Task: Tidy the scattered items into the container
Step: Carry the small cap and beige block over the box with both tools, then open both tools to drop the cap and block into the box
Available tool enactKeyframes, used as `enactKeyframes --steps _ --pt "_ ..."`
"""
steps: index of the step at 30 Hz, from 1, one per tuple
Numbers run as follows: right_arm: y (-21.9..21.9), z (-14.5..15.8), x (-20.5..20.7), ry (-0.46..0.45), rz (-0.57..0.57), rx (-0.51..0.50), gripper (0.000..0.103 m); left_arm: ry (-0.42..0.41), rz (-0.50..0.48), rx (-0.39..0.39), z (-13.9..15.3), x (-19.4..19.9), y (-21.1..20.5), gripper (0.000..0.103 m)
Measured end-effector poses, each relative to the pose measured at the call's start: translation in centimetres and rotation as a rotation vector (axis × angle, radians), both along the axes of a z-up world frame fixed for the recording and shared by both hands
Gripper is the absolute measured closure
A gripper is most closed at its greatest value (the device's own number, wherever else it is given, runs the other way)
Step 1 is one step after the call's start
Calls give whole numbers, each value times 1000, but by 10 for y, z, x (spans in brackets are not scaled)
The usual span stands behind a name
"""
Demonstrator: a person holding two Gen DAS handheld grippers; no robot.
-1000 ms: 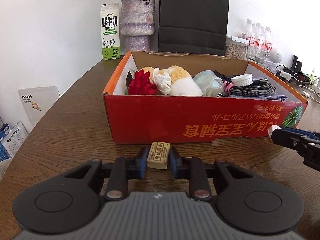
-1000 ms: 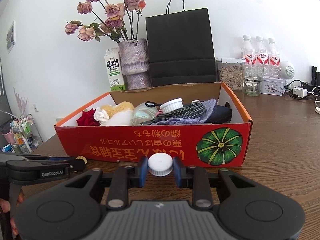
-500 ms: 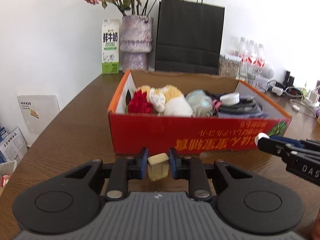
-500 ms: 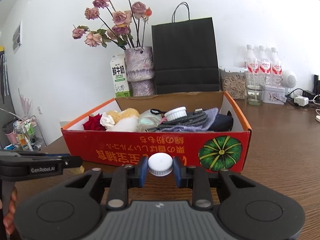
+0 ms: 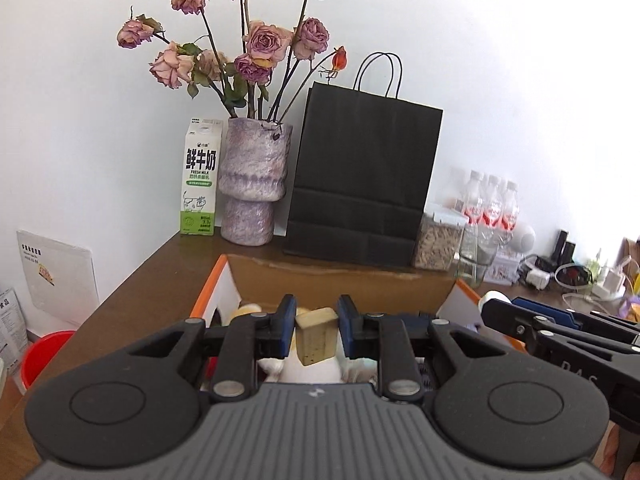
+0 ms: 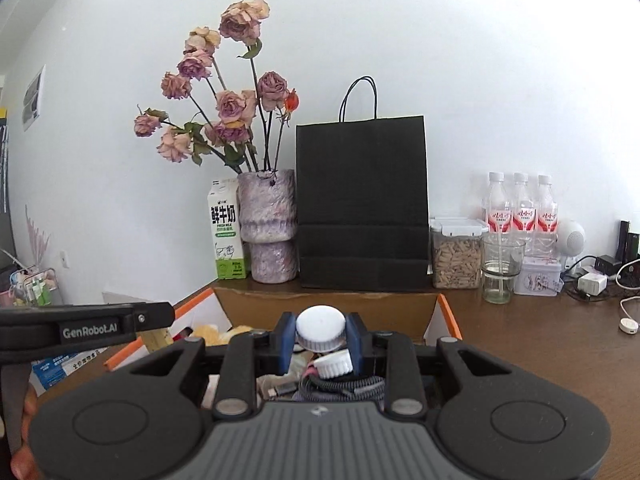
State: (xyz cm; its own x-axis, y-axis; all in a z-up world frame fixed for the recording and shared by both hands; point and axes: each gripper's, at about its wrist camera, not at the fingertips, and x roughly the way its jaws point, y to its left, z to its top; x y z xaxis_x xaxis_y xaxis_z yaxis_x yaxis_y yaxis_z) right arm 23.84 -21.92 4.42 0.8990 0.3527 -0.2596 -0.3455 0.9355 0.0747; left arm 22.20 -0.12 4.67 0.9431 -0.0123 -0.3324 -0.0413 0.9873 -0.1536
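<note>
My left gripper [image 5: 317,322] is shut on a small tan block [image 5: 316,334], which hangs tilted above the left half of the red cardboard box [image 5: 340,284]. Plush toys [image 5: 312,370] lie in the box beneath it. My right gripper [image 6: 320,334] is shut on a white bottle cap [image 6: 321,328], held over the right half of the same box [image 6: 320,304]. Below the cap lie another white cap [image 6: 334,364] and a coiled cable [image 6: 340,384]. Each gripper shows in the other's view: the right gripper [image 5: 494,304] at the right edge, the left gripper [image 6: 160,330] at the left edge.
Behind the box stand a milk carton [image 5: 200,178], a vase of dried roses [image 5: 254,182], a black paper bag [image 5: 362,172], a snack jar [image 6: 456,254], a glass [image 6: 500,270] and three bottles [image 6: 520,208]. Chargers and cables [image 6: 600,280] lie far right. A red bin [image 5: 44,352] sits below left.
Both grippers rose from table level in front of the box to above its open top, carrying the block and the cap. The box's red front wall has dropped out of sight.
</note>
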Motion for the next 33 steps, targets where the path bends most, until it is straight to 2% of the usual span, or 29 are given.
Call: enactKeyframes --steps 3,6,9,11,21,22,23,24,25,26,27,29,33 --pt "9 3 30 -4 -15 2 77 10 0 -19 -1 33 -2 80" --pt "8 -6 48 14 -21 16 77 6 14 -17 -15 53 -3 80" --pt "2 -19 58 58 -22 23 77 77 14 51 -32 64 -7 80" --pt "1 -24 62 84 -25 26 77 99 23 57 -38 65 -7 80" --pt "8 -33 51 87 -32 -23 76 69 32 73 -39 54 -8 80" --pt "7 -33 50 90 -36 -21 76 62 40 76 -39 52 -8 79" --pt "6 -34 50 93 -40 -20 75 52 48 81 -39 51 -8 71" --pt "6 -34 49 100 -39 -18 63 42 57 86 -38 49 -7 61" --pt "5 -34 48 104 -37 -12 52 24 67 89 -36 46 -7 31" --pt "4 -33 47 106 -37 -7 20 -3 77 88 -35 42 -6 1" --pt "2 -32 45 100 -52 -3 2 -41 132 88 -33 36 -5 0" --pt "0 -29 40 86 -73 -5 0 -82 155 66 -29 28 0 0" --pt "0 -23 34 72 -73 0 0 -88 164 8 -23 22 9 0"
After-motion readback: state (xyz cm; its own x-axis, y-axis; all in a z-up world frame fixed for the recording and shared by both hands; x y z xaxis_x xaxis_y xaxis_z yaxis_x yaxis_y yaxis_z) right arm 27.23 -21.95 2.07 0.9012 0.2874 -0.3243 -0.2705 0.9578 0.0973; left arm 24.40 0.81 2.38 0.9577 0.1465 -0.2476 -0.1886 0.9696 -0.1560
